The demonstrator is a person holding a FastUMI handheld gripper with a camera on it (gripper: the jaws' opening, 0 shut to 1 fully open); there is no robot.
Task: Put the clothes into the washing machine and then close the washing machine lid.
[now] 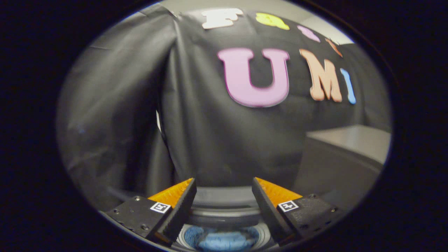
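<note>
Gripper view: hand-held gripper point(224, 196) agape, black-draped booth wall point(217, 140) beyond.

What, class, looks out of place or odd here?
Nothing stands out. The blue cloth lies inside the round washing machine drum, below the open gripper, whose fingers hold nothing. A grey box stands beside it.

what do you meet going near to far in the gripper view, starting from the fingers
Open gripper fingers holding nothing → blue clothes in the washing machine drum, low between the fingers → the drum's grey rim → black cloth wall beyond. The grey box stands off to the right.
</note>
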